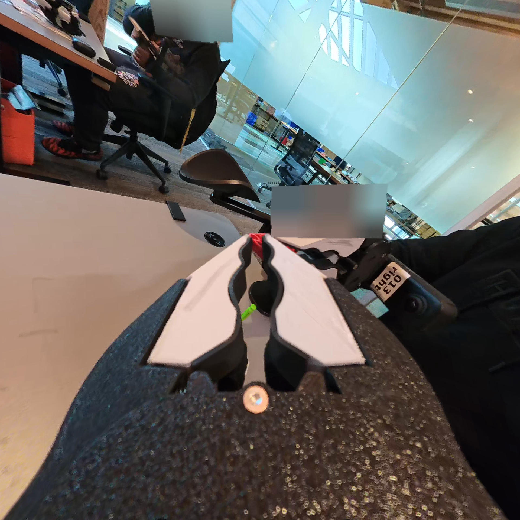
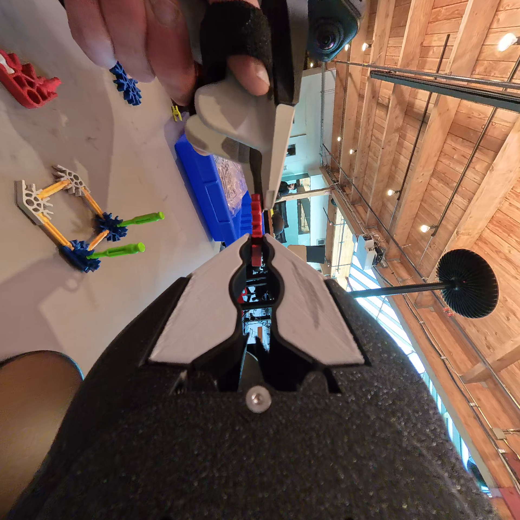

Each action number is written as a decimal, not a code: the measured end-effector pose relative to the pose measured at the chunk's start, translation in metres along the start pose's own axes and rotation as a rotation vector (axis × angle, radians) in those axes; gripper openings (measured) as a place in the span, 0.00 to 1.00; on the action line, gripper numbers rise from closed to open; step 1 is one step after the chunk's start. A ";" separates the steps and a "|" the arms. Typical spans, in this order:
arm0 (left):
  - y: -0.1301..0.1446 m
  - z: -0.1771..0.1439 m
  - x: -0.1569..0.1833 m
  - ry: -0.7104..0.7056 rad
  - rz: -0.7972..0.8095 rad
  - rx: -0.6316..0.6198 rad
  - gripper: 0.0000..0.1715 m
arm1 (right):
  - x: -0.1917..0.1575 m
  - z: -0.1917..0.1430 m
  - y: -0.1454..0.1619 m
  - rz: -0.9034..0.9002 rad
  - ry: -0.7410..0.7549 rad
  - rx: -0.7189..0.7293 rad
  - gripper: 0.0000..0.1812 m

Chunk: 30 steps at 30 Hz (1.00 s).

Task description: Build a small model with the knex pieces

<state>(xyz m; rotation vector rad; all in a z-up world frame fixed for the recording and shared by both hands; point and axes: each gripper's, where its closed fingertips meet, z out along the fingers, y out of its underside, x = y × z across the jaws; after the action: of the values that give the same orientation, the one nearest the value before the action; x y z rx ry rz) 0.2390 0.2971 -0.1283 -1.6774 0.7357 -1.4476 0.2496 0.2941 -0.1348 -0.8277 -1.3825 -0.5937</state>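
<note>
A: What does the right gripper (image 2: 256, 239) hold?

B: Its two fingers are closed on a red toothed connector piece (image 2: 256, 225), pinched at the tips. The piece sticks out toward 12 o'clock in the right wrist view.

A: And the left gripper (image 1: 256, 239)?

B: In the right wrist view it comes down from 12 o'clock, and its fingertips meet the far end of the same red piece. In the left wrist view the fingers are very narrow, with the red piece between the tips. So both tools grip one piece from opposite ends. A hand (image 2: 146, 42) holds the left tool at the top edge.

A: What lies on the white table (image 2: 84, 126)?

B: At 9 o'clock there is a small frame (image 2: 70, 219) of grey and dark blue connectors with yellow-orange rods, and two green rods (image 2: 140, 219) point out of it toward the right. At 11 o'clock I see a red connector part (image 2: 28, 84) and a blue snowflake connector (image 2: 126, 83). A blue bin (image 2: 208, 191) stands just beyond the right gripper, near 12 o'clock.

A: Anything else?

B: In the left wrist view a seated person (image 1: 146, 84) is at 11 o'clock, well apart.
</note>
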 end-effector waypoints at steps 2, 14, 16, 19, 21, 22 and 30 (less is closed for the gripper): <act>-0.001 -0.001 0.001 0.005 0.005 0.002 0.00 | 0.001 0.000 0.002 0.006 0.006 -0.010 0.02; -0.001 0.001 0.002 0.009 -0.031 0.000 0.09 | 0.008 0.004 0.010 -0.006 0.048 -0.055 0.02; -0.001 0.002 0.001 0.000 -0.030 -0.001 0.06 | 0.008 0.004 0.010 -0.015 0.051 -0.058 0.02; -0.002 0.001 -0.001 -0.011 -0.024 0.012 0.03 | 0.006 0.003 0.008 -0.028 0.053 -0.047 0.02; -0.002 0.000 0.000 0.003 -0.036 0.010 0.03 | 0.006 0.002 0.006 -0.028 0.056 -0.038 0.02; -0.001 0.001 0.001 0.014 -0.053 0.001 0.04 | 0.006 0.002 0.006 -0.028 0.057 -0.037 0.02; 0.004 0.003 0.001 0.023 -0.052 -0.014 0.05 | 0.002 0.000 0.007 -0.050 0.058 -0.028 0.03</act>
<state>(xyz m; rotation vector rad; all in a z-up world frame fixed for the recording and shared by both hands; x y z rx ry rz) 0.2424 0.2945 -0.1310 -1.7040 0.7212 -1.5030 0.2554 0.2979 -0.1336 -0.7943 -1.3477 -0.6727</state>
